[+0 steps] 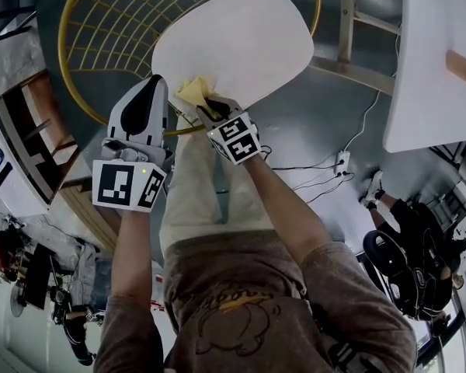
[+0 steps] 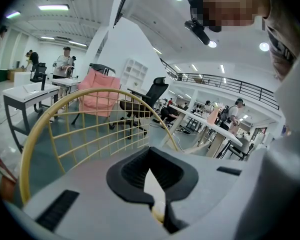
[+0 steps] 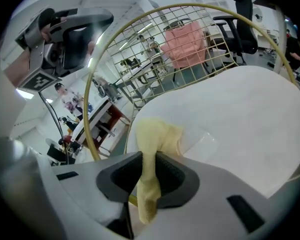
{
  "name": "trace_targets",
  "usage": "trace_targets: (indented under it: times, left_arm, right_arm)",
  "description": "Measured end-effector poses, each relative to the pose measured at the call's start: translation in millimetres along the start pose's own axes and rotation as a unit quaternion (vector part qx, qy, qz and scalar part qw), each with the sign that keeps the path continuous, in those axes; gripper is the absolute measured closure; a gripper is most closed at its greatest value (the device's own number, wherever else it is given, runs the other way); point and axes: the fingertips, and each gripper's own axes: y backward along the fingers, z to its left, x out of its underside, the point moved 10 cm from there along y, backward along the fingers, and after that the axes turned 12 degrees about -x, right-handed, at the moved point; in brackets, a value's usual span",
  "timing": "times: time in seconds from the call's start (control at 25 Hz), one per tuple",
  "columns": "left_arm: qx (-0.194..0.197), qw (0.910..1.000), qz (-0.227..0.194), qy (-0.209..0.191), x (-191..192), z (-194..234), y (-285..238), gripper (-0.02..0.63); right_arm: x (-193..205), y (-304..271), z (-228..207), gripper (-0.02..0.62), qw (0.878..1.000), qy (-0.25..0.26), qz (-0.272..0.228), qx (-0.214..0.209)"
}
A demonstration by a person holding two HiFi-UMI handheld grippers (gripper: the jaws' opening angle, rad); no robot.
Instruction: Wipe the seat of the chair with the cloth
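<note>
**Right gripper clamps the yellow cloth at the seat's near edge**

Right gripper fills the bottom of its own view, jaws clenched on a strip of the yellow cloth. One end of the cloth hangs back past the jaws toward the camera. The other end bunches just ahead of the jaw tips, lying on the white seat. The seat spreads out ahead of this gripper and to its right. Beyond the seat, the yellow wire backrest arches up.

From the head view, the right gripper sits at the seat's near edge, with the cloth crumpled in front of its tips.

Just to its left is the left gripper, tips over the chair's yellow rim beside the seat and near the cloth. In the left gripper's own view, the jaws are drawn together but for a thin slit, and they hold nothing. A sliver of white and a bit of yellow show through the slit. The wire backrest curves ahead and to the left of these jaws.
</note>
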Motion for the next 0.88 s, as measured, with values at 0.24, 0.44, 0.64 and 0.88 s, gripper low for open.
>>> trace_targets:
  times: [0.24,0.44,0.64,0.88]
  left_arm:
    - [0.002,1.0000,-0.002,0.004,5.2,-2.0,1.4,0.597]
    - [0.006,1.0000,0.001,0.003,0.2,2.5,3.8,0.598]
    - [0.010,0.9999,-0.002,0.003,8.3,-8.6,5.2,0.598]
    - [0.025,0.9997,-0.001,0.002,1.3,-5.8,-1.1,0.598]
  right_arm:
    - [4.2,2.7,0.6,0.500,1.000,-0.004,-0.003,-0.021]
    - [-4.4,4.4,7.8,0.500,0.999,0.002,-0.006,-0.032]
    - [5.1,35.4,1.8,0.500,0.998,0.021,-0.051,-0.012]
    - [5.8,93.3,-35.5,0.500,0.993,0.045,-0.076,0.077]
